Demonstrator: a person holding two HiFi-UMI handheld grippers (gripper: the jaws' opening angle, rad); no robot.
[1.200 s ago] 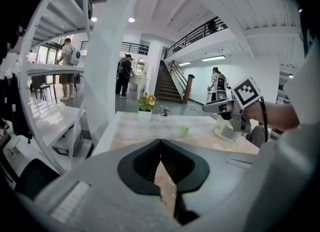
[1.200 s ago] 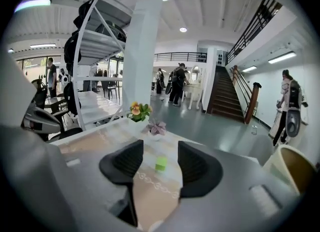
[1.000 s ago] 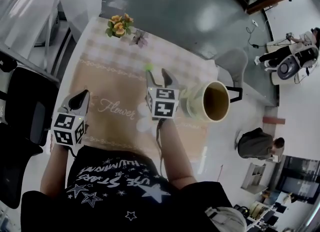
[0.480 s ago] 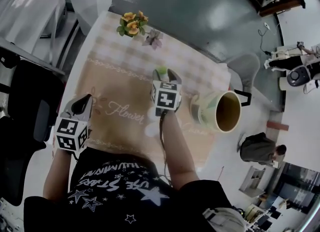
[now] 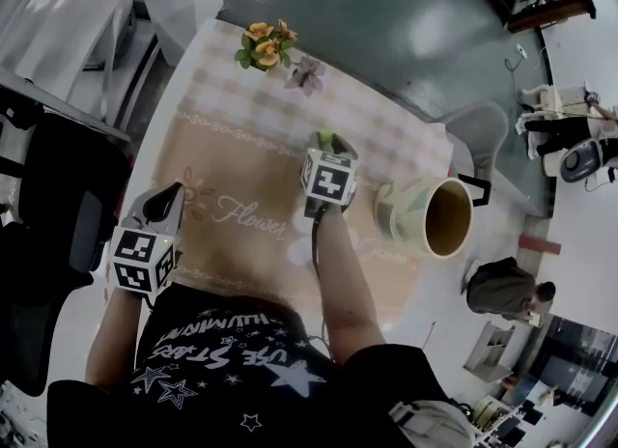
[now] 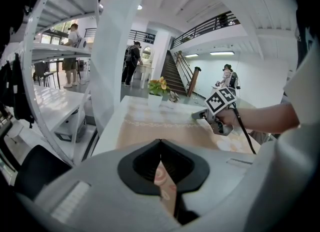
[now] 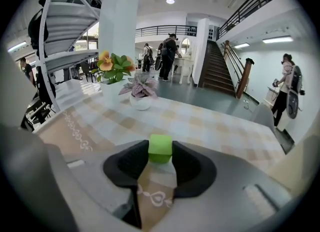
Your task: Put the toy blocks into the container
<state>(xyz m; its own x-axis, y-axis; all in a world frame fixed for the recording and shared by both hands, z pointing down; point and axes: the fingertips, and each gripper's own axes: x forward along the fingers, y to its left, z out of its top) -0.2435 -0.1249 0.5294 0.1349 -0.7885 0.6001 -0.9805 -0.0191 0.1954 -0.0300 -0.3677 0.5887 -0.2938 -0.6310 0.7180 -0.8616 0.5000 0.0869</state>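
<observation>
Closing just now, right gripper (image 5: 329,144) jaws pinch smooth green cube (image 7: 160,148); left gripper (image 6: 160,144) jaws together.

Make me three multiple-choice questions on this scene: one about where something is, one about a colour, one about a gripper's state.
1. In the head view, the cream mug-shaped container with the dark handle stands where from the right gripper?
A. to its right
B. to its left
C. beside the orange flowers

2. The small toy cube between the right gripper's jaws is
A. red
B. green
C. blue

3. The left gripper is
A. shut, holding nothing
B. shut on a cube
C. wide open

Answers:
1 A: the container sits on the table to the right of that gripper.
2 B: the cube is bright green. The jaws have just been closing and now touch its sides.
3 A: its jaws meet with nothing between them.
</observation>
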